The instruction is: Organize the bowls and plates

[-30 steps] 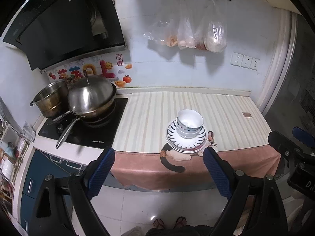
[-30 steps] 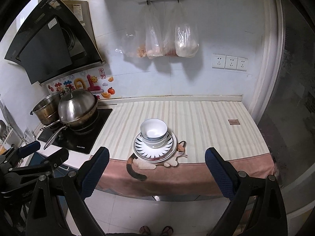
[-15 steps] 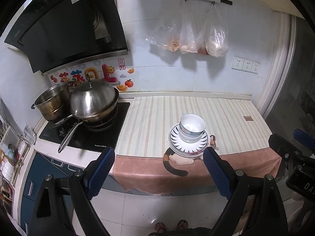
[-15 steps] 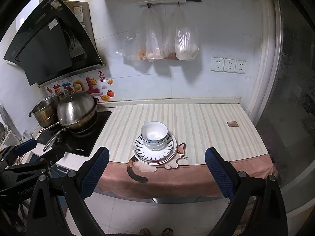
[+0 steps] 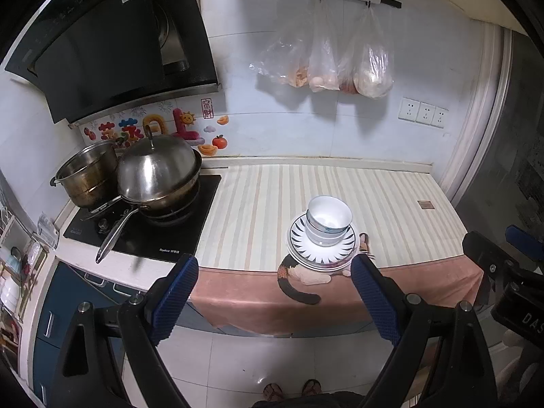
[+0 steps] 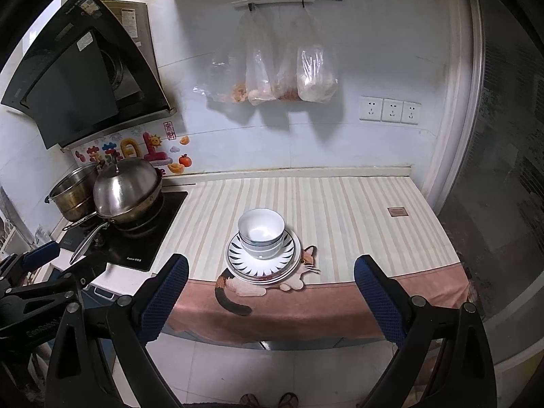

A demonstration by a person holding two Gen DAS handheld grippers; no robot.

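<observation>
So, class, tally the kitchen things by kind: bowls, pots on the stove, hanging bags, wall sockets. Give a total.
Bowls: 2, stacked
Pots: 2
Bags: 4, though they overlap
Sockets: 3
Total: 11

The count of stacked plates [image 6: 263, 265] is unclear; the person's feet [image 5: 292, 389] are cut off at the frame's bottom edge.

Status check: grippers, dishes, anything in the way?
Left gripper and right gripper open, empty, short of counter. Bowls stacked on plates at counter's front edge. Path clear.
</observation>
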